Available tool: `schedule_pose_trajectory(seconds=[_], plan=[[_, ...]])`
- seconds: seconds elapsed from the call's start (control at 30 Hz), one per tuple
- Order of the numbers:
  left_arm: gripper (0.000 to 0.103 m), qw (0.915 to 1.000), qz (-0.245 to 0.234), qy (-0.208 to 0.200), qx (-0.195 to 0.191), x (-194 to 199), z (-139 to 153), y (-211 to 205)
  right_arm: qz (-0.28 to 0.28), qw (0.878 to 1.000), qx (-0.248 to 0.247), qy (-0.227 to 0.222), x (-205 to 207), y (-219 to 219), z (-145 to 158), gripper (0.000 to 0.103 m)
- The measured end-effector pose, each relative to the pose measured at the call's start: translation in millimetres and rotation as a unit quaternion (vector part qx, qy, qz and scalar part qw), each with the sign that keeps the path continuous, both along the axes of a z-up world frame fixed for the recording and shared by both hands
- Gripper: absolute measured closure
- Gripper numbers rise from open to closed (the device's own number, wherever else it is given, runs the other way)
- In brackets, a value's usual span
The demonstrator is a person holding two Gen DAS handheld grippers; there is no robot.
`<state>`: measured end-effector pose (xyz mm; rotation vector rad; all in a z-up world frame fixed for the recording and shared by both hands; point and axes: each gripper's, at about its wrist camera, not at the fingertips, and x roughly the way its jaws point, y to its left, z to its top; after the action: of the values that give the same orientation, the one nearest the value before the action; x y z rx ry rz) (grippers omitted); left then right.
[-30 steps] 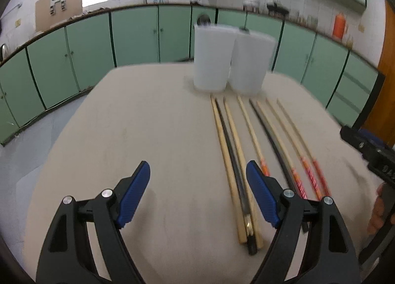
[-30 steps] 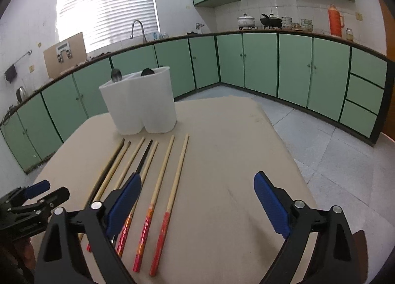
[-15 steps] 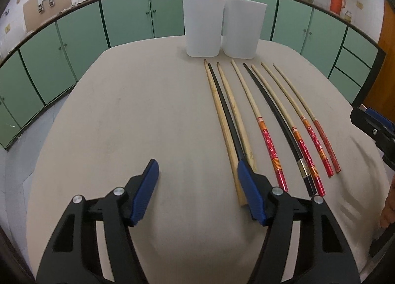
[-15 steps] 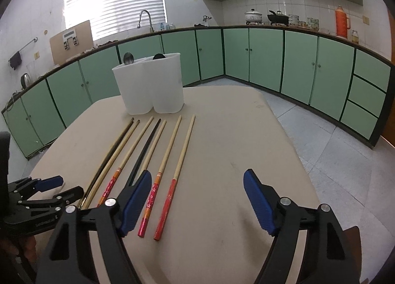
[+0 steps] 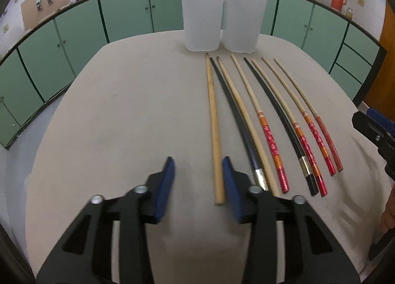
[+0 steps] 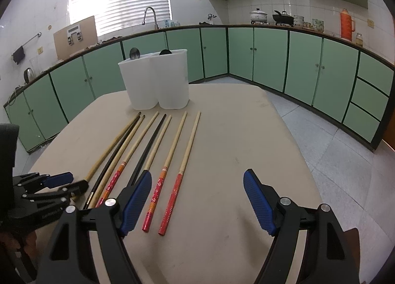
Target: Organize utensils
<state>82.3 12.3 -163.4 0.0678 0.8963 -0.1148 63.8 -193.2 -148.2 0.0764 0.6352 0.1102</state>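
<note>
Several long chopsticks lie side by side on the beige table [image 5: 123, 116]: a plain wooden one [image 5: 214, 131] at the left, black ones [image 5: 237, 116] and red-handled ones [image 5: 269, 140]. Two white holders [image 5: 201, 22] stand together at the far end, with spoons poking out of them in the right wrist view [image 6: 134, 53]. My left gripper [image 5: 197, 172] is open and empty, just left of the plain chopstick's near end. My right gripper [image 6: 197, 190] is open and empty, right of the red-handled chopsticks [image 6: 172, 197].
Green cabinets [image 6: 271, 56] ring the room. The table's right edge [image 6: 296, 150] drops to a tiled floor. The right gripper shows at the right edge of the left wrist view [image 5: 375, 131]. The left gripper shows at the left of the right wrist view [image 6: 44, 185].
My left gripper has moved forward and lower toward the chopsticks' near ends, and its jaws have narrowed. My right gripper has shifted a little; its jaws stay wide.
</note>
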Motion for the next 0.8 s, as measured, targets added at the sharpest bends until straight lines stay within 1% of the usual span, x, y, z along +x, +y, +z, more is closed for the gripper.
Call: schedule_pose_trajectory(seconds=[0.03, 0.07, 0.1, 0.13, 0.27, 0.33, 0.57, 0.63, 0.8], plan=[[0.082, 1.0000, 0.001, 0.000, 0.000, 0, 0, 1, 0.002, 1.000, 0.000, 0.000, -1, 1, -1, 0.028], [0.086, 1.0000, 0.003, 0.000, 0.000, 0, 1, 2, 0.005, 1.000, 0.000, 0.000, 0, 2, -1, 0.028], [0.094, 1.0000, 0.004, -0.001, -0.001, 0, 1, 2, 0.008, 1.000, -0.001, 0.000, 0, 3, -1, 0.028], [0.096, 1.0000, 0.006, -0.002, -0.003, 1, 1, 3, 0.010, 1.000, -0.001, 0.002, 0, 4, -1, 0.029], [0.097, 0.9996, 0.026, -0.006, -0.008, -2, 2, 10, 0.017, 1.000, 0.002, 0.006, 0, 5, -2, 0.034], [0.097, 0.9990, 0.042, -0.007, -0.011, -2, 2, 17, 0.021, 1.000, 0.003, 0.010, 0, 6, -3, 0.039], [0.097, 0.9987, 0.049, -0.006, -0.008, 14, 4, 26, 0.037, 0.999, -0.002, 0.036, 4, 13, -12, 0.055], [0.097, 0.9988, 0.049, -0.001, -0.011, 17, 1, 27, 0.041, 0.998, -0.002, 0.046, 6, 14, -14, 0.062], [0.092, 0.9991, 0.043, 0.000, -0.007, 13, 1, 28, 0.046, 0.996, -0.007, 0.078, 14, 18, -23, 0.073]])
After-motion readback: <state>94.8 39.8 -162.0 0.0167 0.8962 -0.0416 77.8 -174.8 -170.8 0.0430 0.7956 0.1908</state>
